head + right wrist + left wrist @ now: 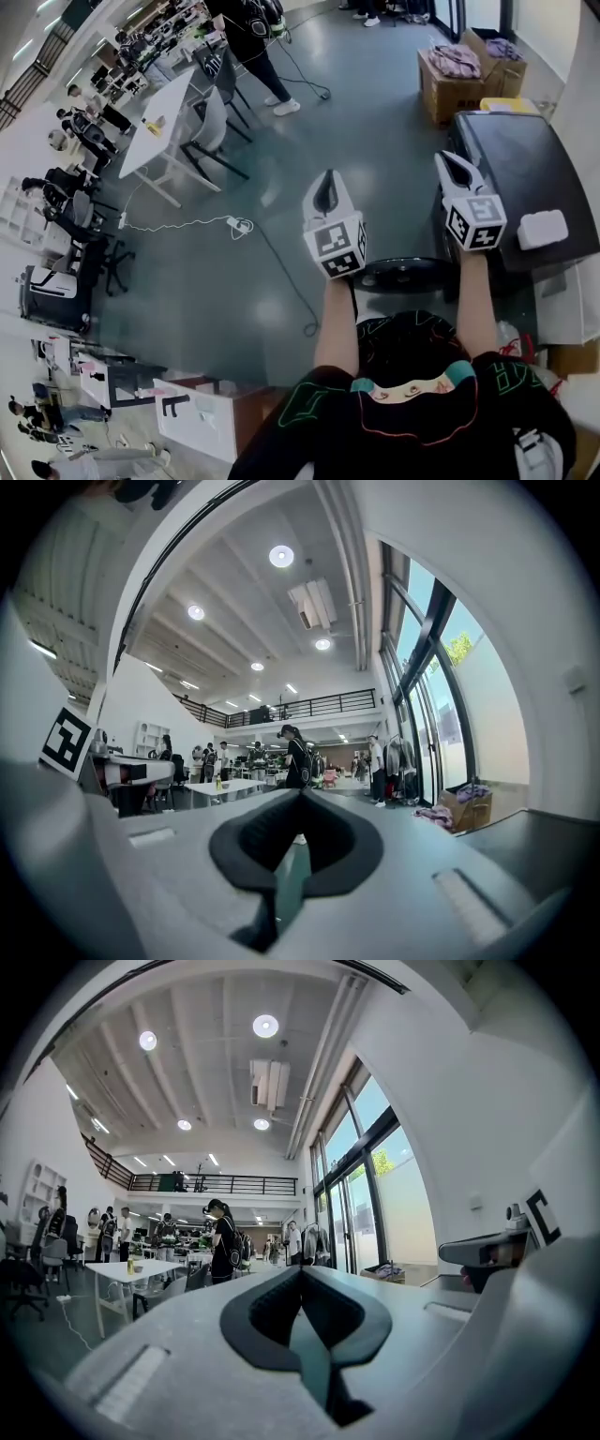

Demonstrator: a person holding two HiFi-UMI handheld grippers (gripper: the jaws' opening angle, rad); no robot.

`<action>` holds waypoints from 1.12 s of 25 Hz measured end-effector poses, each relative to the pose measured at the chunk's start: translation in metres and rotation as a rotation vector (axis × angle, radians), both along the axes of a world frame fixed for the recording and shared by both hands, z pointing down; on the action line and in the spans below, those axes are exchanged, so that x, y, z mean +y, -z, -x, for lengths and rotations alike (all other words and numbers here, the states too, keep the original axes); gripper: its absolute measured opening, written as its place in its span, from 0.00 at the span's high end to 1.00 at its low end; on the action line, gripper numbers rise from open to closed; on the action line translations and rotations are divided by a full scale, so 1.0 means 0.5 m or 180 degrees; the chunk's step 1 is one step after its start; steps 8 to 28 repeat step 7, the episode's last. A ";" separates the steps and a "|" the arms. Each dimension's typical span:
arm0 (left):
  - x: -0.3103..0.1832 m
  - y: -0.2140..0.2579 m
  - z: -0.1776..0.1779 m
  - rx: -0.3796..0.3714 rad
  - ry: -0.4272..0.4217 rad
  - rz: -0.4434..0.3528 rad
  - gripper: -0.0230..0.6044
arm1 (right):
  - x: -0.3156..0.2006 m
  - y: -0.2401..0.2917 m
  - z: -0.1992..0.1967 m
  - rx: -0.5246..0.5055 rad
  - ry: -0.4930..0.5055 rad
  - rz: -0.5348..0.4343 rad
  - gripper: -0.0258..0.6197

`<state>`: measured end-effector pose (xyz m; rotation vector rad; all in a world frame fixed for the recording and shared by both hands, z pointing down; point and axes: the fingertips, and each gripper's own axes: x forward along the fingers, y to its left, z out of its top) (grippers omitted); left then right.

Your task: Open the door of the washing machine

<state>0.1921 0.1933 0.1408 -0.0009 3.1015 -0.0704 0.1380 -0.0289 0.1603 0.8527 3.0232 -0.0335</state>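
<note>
Washing machine (pixel 525 169) at right — L gripper (pixel 328 183), R gripper (pixel 452 164) both clenched, empty, pointing level.

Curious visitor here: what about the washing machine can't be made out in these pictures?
Latch of the round dark door: head view, from above, too dark.
Front of the dark-topped washing machine: head view, steep angle hides it.
Small white box on top: head view, too small to identify.

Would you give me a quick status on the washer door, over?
Left gripper shut, empty. Right gripper shut, empty. Both held up, off the washer; door untouched. Nothing in the way.
</note>
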 end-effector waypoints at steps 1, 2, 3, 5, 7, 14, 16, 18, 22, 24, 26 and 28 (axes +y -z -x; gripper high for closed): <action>0.001 0.003 -0.002 -0.0019 0.0002 -0.0009 0.95 | 0.000 0.003 -0.002 -0.0021 0.0000 -0.0018 0.96; 0.002 0.005 -0.004 -0.0033 0.0002 -0.0018 0.95 | 0.001 0.005 -0.004 -0.0039 0.0001 -0.0038 0.96; 0.004 0.005 -0.006 -0.0041 0.0002 -0.0028 0.95 | 0.003 0.006 -0.007 -0.0057 0.0003 -0.0061 0.96; 0.007 0.003 -0.009 -0.0044 -0.0001 -0.0044 0.95 | 0.007 0.006 -0.012 -0.0092 0.0010 -0.0104 0.96; 0.009 0.001 -0.012 -0.0042 -0.0006 -0.0052 0.95 | 0.012 0.007 -0.015 -0.0126 0.0020 -0.0143 0.96; 0.009 0.001 -0.012 -0.0042 -0.0006 -0.0052 0.95 | 0.012 0.007 -0.015 -0.0126 0.0020 -0.0143 0.96; 0.009 0.001 -0.012 -0.0042 -0.0006 -0.0052 0.95 | 0.012 0.007 -0.015 -0.0126 0.0020 -0.0143 0.96; 0.009 0.001 -0.012 -0.0042 -0.0006 -0.0052 0.95 | 0.012 0.007 -0.015 -0.0126 0.0020 -0.0143 0.96; 0.009 0.001 -0.012 -0.0042 -0.0006 -0.0052 0.95 | 0.012 0.007 -0.015 -0.0126 0.0020 -0.0143 0.96; 0.009 0.001 -0.012 -0.0042 -0.0006 -0.0052 0.95 | 0.012 0.007 -0.015 -0.0126 0.0020 -0.0143 0.96; 0.009 0.001 -0.012 -0.0042 -0.0006 -0.0052 0.95 | 0.012 0.007 -0.015 -0.0126 0.0020 -0.0143 0.96; 0.009 0.001 -0.012 -0.0042 -0.0006 -0.0052 0.95 | 0.012 0.007 -0.015 -0.0126 0.0020 -0.0143 0.96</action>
